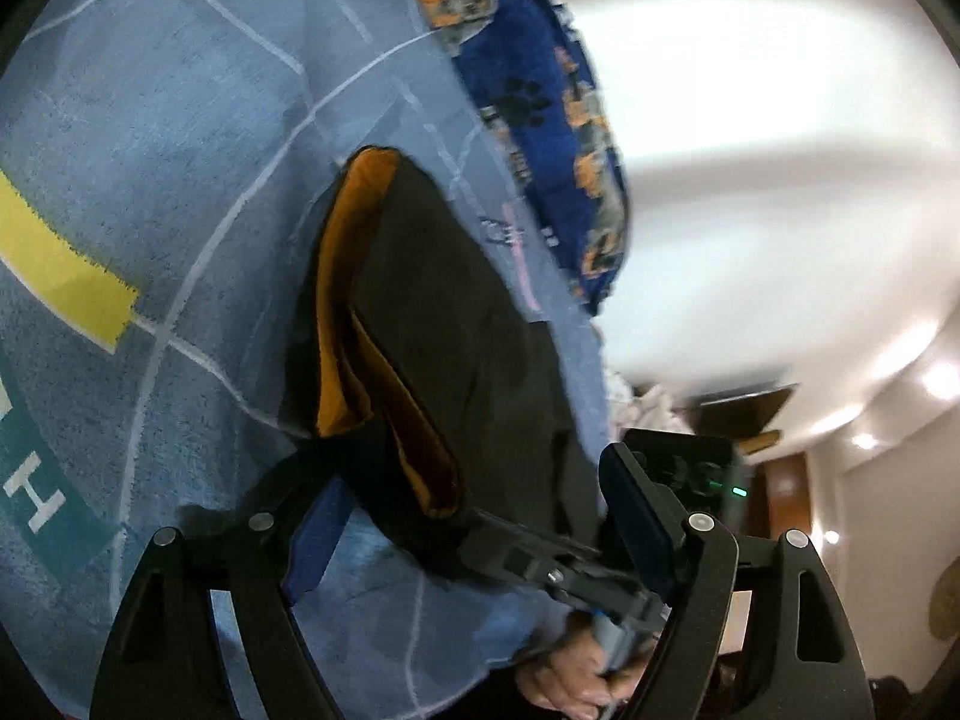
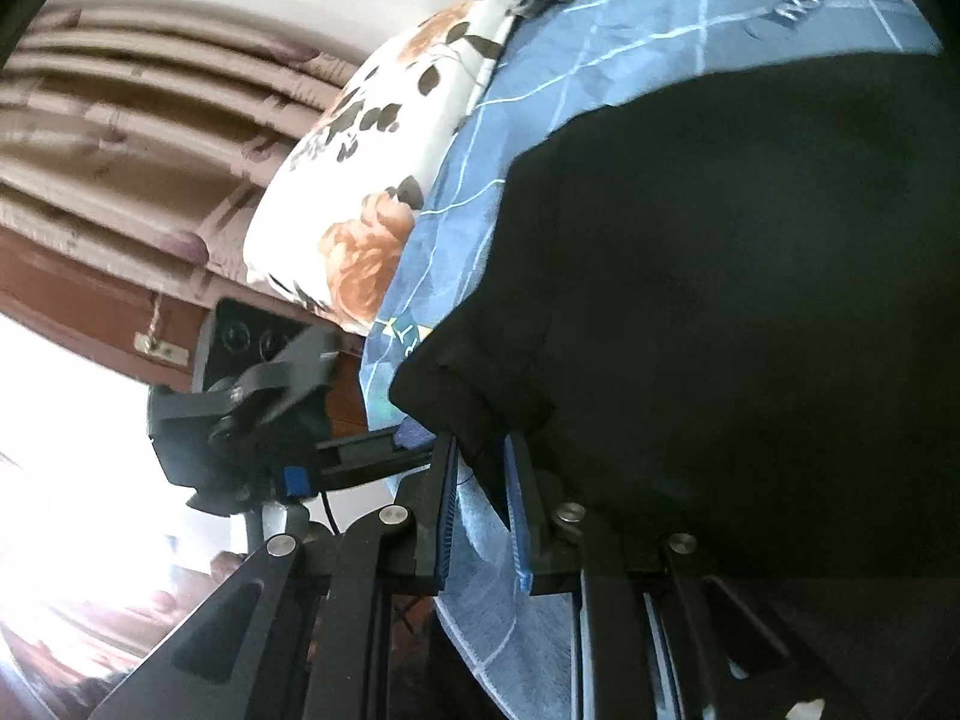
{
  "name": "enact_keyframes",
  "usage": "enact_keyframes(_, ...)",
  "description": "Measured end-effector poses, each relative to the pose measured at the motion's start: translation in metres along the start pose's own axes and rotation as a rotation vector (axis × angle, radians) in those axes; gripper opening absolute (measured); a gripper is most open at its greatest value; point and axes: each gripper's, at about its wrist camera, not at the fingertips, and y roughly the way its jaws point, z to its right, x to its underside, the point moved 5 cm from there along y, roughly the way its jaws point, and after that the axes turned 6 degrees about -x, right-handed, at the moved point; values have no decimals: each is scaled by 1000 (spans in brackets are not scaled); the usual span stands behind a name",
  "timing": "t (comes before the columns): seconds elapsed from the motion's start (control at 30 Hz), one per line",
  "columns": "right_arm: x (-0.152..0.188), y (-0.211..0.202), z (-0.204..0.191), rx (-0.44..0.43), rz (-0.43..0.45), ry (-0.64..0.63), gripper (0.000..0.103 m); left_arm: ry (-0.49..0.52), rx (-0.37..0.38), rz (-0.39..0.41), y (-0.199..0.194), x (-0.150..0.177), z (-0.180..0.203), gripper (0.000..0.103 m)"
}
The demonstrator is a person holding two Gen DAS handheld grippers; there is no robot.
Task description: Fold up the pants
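The black pants (image 1: 456,324) with an orange side stripe lie on a blue patterned bedsheet (image 1: 180,120). My left gripper (image 1: 468,516) is open, its fingers wide apart on either side of the pants' near end. In the right wrist view the pants (image 2: 750,300) fill the right side as a broad black mass. My right gripper (image 2: 486,468) is shut on a corner of the black pants, which sits between its blue-padded fingers. The right gripper's body (image 1: 576,564) and the hand holding it show in the left wrist view, and the left gripper's body (image 2: 252,420) shows in the right wrist view.
A dark blue paw-print blanket (image 1: 552,120) lies along the sheet's far edge. A white floral pillow (image 2: 384,168) lies at the bed's end, with beige curtains (image 2: 120,120) behind it. A yellow and teal print (image 1: 60,276) marks the sheet at the left.
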Motion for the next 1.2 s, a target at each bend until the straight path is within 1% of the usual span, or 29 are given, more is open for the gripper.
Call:
enact_keyframes(0.13, 2, 6, -4, 26, -18, -32, 18, -28, -62, -16, 10, 1, -7, 80)
enact_keyframes(0.2, 3, 10, -8, 29, -29, -50, 18, -29, -91, -7, 14, 0, -6, 80)
enact_keyframes(0.3, 2, 14, -12, 58, -29, -87, 18, -11, -148, 14, 21, -3, -3, 79)
enact_keyframes(0.33, 2, 12, -13, 55, -29, -92, 19, -4, -183, 26, 22, -3, -2, 73)
enact_keyframes(0.37, 2, 10, -13, 49, -36, -91, 23, 14, -217, 29, 25, -3, -2, 63)
enact_keyframes(0.4, 2, 7, -13, 47, -42, -90, 26, 43, -268, 27, 28, -2, -1, 56)
enact_keyframes(0.43, 2, -1, -12, 41, -39, -90, 32, 63, -306, 19, 30, -1, -1, 42)
enact_keyframes(0.47, 3, -8, -12, 40, -32, -90, 38, 65, -328, 18, 30, -1, -4, 31)
enact_keyframes(0.5, 3, -21, -10, 44, -20, -89, 40, 56, -338, 21, 30, -1, -8, 26)
enact_keyframes(0.57, 7, -46, -6, 54, -1, -93, 44, 29, -322, 23, 29, -1, -13, 25)
enact_keyframes(0.67, 19, -98, 14, 118, 45, -76, 47, 72, -364, 40, 30, 1, -6, 24)
enact_keyframes(0.77, 35, -170, 48, 191, 143, 1, 47, 91, -373, 65, 27, 0, 1, 23)
enact_keyframes(0.83, 50, -241, 79, 236, 286, 108, 47, 99, -364, 88, 24, -1, 7, 23)
enact_keyframes(0.9, 64, -294, 105, 254, 407, 205, 47, 110, -366, 102, 21, -1, 14, 23)
enact_keyframes(0.93, 76, -330, 122, 271, 490, 274, 47, 119, -368, 111, 20, 0, 19, 23)
enact_keyframes(0.97, 85, -356, 136, 285, 554, 329, 47, 134, -371, 122, 18, 0, 25, 23)
enact_keyframes(1.0, 95, -383, 150, 293, 622, 388, 47, 145, -371, 131, 16, 0, 29, 23)
enact_keyframes(1.03, 107, -413, 165, 283, 711, 455, 47, 160, -372, 144, 13, 1, 35, 23)
enact_keyframes(1.07, 113, -427, 172, 273, 755, 486, 47, 173, -374, 155, 12, 2, 40, 23)
enact_keyframes(1.1, 121, -446, 182, 253, 824, 532, 47, 180, -374, 162, 11, 2, 45, 23)
enact_keyframes(1.13, 125, -455, 188, 236, 857, 556, 47, 188, -370, 170, 10, 3, 51, 23)
enact_keyframes(1.2, 129, -465, 197, 197, 894, 594, 47, 190, -363, 184, 8, 3, 57, 23)
